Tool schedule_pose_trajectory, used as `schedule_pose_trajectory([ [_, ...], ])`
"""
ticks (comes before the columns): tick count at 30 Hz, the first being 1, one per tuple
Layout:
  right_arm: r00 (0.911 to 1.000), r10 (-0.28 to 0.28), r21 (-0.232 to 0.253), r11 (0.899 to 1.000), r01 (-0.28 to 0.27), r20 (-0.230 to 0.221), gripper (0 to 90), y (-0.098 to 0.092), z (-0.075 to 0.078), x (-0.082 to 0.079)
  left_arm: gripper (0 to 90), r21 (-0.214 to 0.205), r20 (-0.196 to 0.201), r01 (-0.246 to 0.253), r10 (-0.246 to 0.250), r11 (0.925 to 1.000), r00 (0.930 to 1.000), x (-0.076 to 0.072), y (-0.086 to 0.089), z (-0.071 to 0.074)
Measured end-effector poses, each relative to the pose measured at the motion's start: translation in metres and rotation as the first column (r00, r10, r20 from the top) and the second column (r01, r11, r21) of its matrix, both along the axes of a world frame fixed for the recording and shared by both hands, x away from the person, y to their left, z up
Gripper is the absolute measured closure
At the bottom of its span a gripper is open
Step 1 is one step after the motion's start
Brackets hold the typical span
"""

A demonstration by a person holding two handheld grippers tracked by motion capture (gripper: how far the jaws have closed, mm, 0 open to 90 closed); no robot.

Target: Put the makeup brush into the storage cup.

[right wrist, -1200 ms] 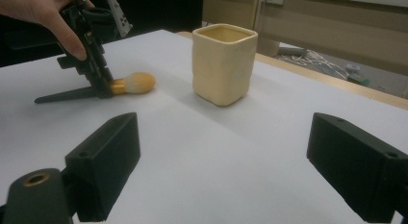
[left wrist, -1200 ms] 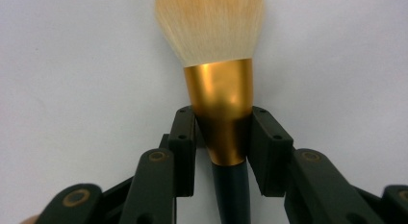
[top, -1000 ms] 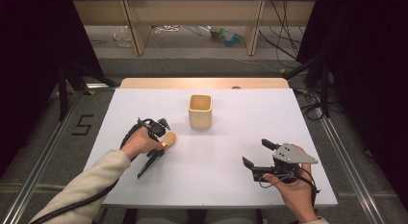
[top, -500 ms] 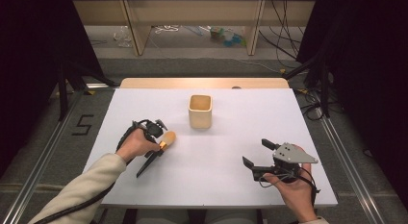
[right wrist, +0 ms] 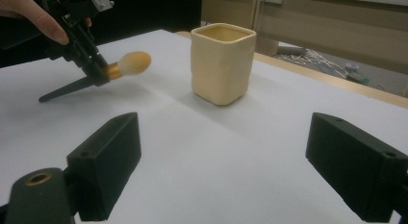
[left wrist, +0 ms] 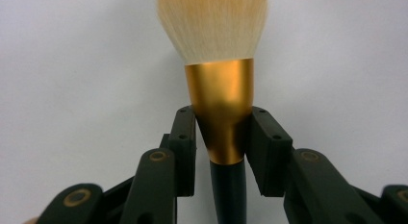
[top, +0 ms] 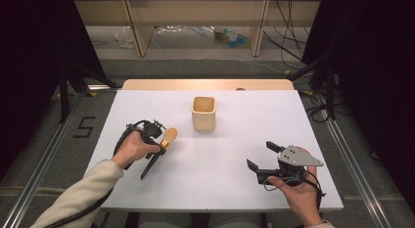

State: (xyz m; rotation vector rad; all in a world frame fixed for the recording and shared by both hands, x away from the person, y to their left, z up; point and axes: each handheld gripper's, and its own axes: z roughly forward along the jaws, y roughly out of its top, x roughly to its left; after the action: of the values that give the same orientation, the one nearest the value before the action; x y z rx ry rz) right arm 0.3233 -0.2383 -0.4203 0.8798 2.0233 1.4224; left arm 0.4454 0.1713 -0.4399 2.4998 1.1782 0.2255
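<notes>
Gold ferrule of one makeup brush [left wrist: 220, 108] sits clamped between the two black jaws of the left gripper [top: 159, 144], with the cream bristle head projecting beyond the jaw tips and the dark handle running back between them. In the high view the brush [top: 161, 148] is tilted: its bristle head points toward the far edge of the tabletop [top: 235, 189] and is raised, while the handle tip slopes down toward the near edge, at or close to the white surface. This assembly lies in the left half of the tabletop, about midway between the near and far edges. The right gripper [top: 260, 156] is released, its jaws spread wide with nothing between them; it is held by the right hand [top: 299, 193] near the near right corner, well apart from the brush. One cream square-sided cup [top: 203, 113] stands upright at the centre of the tabletop, toward the far edge, empty as far as its interior shows. Count: one brush, one cup, two grippers.
</notes>
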Motion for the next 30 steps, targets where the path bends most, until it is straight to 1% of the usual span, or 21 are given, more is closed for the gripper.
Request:
schedule_pose_trajectory([
  [4,1.0000,0.000,0.000,1.000,0.000,-0.001,13.1,0.000,0.000,0.000,65.7,-0.010,0.028,0.003,-0.003,0.9999,0.9996,-0.002,0.003,0.006],
  [7,1.0000,-0.004,-0.001,1.000,0.004,0.002,13.1,0.000,0.000,0.000,65.7,-0.023,0.057,0.007,-0.005,0.9997,0.9983,-0.003,0.005,0.010],
  [9,1.0000,-0.004,-0.001,1.000,0.004,0.003,13.1,0.000,0.000,0.000,65.7,-0.032,0.072,-0.003,0.005,0.9995,0.9974,-0.005,0.006,0.011],
  [10,1.0000,-0.006,-0.012,1.000,0.006,-0.007,13.0,-0.001,0.001,-0.001,65.8,-0.036,0.087,-0.016,0.019,0.9992,0.9960,-0.006,0.007,0.011],
  [11,1.0000,-0.006,0.000,1.000,0.006,0.003,13.1,0.000,0.000,0.000,65.8,-0.029,0.091,-0.011,0.014,0.9995,0.9958,-0.006,0.008,0.012],
  [13,1.0000,-0.001,-0.001,1.000,0.001,0.000,13.1,0.000,0.000,0.000,65.8,-0.036,0.099,-0.016,0.020,0.9992,0.9949,-0.008,0.009,0.013],
  [14,1.0000,0.000,0.001,1.000,0.000,0.000,13.1,0.000,0.000,0.000,65.8,-0.038,0.099,-0.010,0.014,0.9992,0.9950,-0.008,0.010,0.013],
  [15,1.0000,-0.004,0.001,1.000,0.004,0.002,13.0,0.000,0.000,0.000,65.8,-0.048,0.109,-0.012,0.018,0.9988,0.9939,-0.008,0.010,0.013],
  [16,0.9999,-0.007,-0.018,1.000,0.007,-0.012,13.1,-0.001,0.002,-0.001,65.8,-0.050,0.110,-0.016,0.021,0.9986,0.9937,-0.009,0.010,0.014],
  [17,1.0000,-0.007,-0.002,1.000,0.007,0.003,13.1,0.000,0.000,0.000,65.8,-0.052,0.119,-0.009,0.015,0.9986,0.9928,-0.009,0.010,0.014],
  [18,1.0000,-0.008,-0.002,1.000,0.008,0.005,13.1,0.000,0.000,0.000,65.8,-0.059,0.129,-0.009,0.017,0.9982,0.9915,-0.010,0.011,0.015],
  [19,0.9999,-0.009,-0.002,1.000,0.009,0.005,13.0,0.000,0.000,0.000,65.8,-0.076,0.142,-0.017,0.028,0.9970,0.9894,-0.010,0.011,0.014],
  [20,1.0000,-0.006,-0.001,1.000,0.006,0.005,13.1,0.000,0.000,0.000,65.8,-0.074,0.149,-0.009,0.020,0.9972,0.9886,-0.011,0.012,0.016],
  [21,1.0000,-0.007,-0.001,1.000,0.007,0.004,13.1,0.000,0.000,0.000,65.8,-0.086,0.157,-0.017,0.030,0.9962,0.9871,-0.011,0.012,0.016],
  [22,0.9999,-0.007,-0.019,1.000,0.007,-0.011,13.0,-0.001,0.001,-0.001,65.8,-0.085,0.162,-0.010,0.023,0.9964,0.9865,-0.011,0.013,0.017],
  [23,1.0000,-0.007,-0.001,1.000,0.007,0.004,13.1,0.000,0.000,0.000,65.9,-0.088,0.167,-0.013,0.028,0.9960,0.9856,-0.012,0.014,0.018],
  [24,1.0000,-0.007,-0.001,1.000,0.007,0.004,13.0,0.000,0.000,0.000,65.9,-0.098,0.170,-0.017,0.033,0.9950,0.9850,-0.013,0.014,0.018],
  [27,1.0000,-0.008,-0.002,1.000,0.008,0.004,13.0,0.000,0.000,0.000,65.9,-0.104,0.178,-0.011,0.030,0.9945,0.9836,-0.013,0.016,0.018],
  [28,0.9999,-0.008,-0.019,1.000,0.007,-0.012,13.0,-0.001,0.001,-0.001,65.9,-0.110,0.178,-0.020,0.040,0.9937,0.9832,-0.013,0.016,0.018],
  [29,1.0000,-0.009,-0.004,1.000,0.009,0.003,13.0,0.000,0.000,0.000,65.9,-0.107,0.172,-0.010,0.028,0.9942,0.9847,-0.013,0.017,0.019],
  [30,1.0000,-0.008,-0.002,1.000,0.008,0.004,13.0,0.000,0.000,0.000,65.9,-0.109,0.174,-0.009,0.028,0.9940,0.9844,-0.013,0.017,0.019],
])
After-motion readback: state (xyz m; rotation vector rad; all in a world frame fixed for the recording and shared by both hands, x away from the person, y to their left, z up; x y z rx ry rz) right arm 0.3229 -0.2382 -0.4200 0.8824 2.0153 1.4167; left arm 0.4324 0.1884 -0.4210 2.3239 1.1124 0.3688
